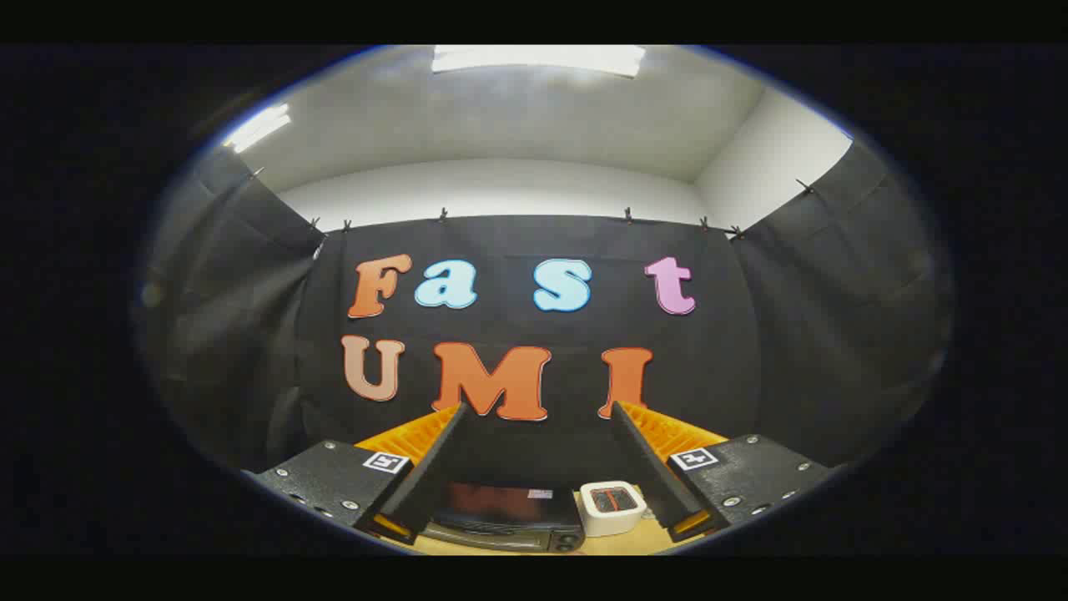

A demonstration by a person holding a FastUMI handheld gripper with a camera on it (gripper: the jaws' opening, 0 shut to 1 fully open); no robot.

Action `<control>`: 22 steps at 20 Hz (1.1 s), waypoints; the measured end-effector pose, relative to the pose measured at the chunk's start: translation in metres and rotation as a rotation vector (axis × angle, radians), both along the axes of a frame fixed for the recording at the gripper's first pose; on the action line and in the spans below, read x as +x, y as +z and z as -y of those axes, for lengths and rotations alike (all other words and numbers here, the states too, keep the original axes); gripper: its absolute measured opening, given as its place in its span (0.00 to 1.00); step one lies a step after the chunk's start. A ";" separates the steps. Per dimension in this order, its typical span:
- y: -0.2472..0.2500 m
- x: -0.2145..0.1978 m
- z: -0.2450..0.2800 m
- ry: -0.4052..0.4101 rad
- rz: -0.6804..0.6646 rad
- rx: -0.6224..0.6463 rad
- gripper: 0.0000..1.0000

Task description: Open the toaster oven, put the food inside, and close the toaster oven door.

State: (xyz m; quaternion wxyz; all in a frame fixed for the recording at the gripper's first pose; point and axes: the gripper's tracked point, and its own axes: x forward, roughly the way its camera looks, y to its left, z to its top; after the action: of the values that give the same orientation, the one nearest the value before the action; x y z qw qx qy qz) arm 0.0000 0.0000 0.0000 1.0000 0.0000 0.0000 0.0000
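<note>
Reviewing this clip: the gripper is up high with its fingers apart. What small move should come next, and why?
Probably lower the gripper and tip it down toward the toaster oven. The fingers are spread wide with nothing between them and point at the booth's cloth wall, while the oven sits low between them on the table, beside a small white box. Its door looks closed, so reaching it comes first.

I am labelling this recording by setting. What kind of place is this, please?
Probably a recording booth set up indoors: black cloth walls clipped up under a white ceiling, and a wooden table holding a toaster oven and a small white container. The gripper is open, holding nothing.
</note>
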 end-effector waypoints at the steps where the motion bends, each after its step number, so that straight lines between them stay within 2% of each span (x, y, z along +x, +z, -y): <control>1: 0.000 0.001 0.000 -0.001 0.002 -0.001 0.98; 9: -0.001 0.005 -0.005 0.019 -0.003 0.006 0.98; 15: -0.020 0.016 -0.013 0.026 -0.042 0.012 0.98; 19: -0.068 0.027 -0.030 0.045 -0.144 0.018 0.98; 22: -0.126 0.032 -0.046 0.067 -0.283 0.054 0.98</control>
State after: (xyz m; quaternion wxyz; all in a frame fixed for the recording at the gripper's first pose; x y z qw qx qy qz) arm 0.0322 0.0462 -0.1258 0.9891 0.0269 0.1410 0.0335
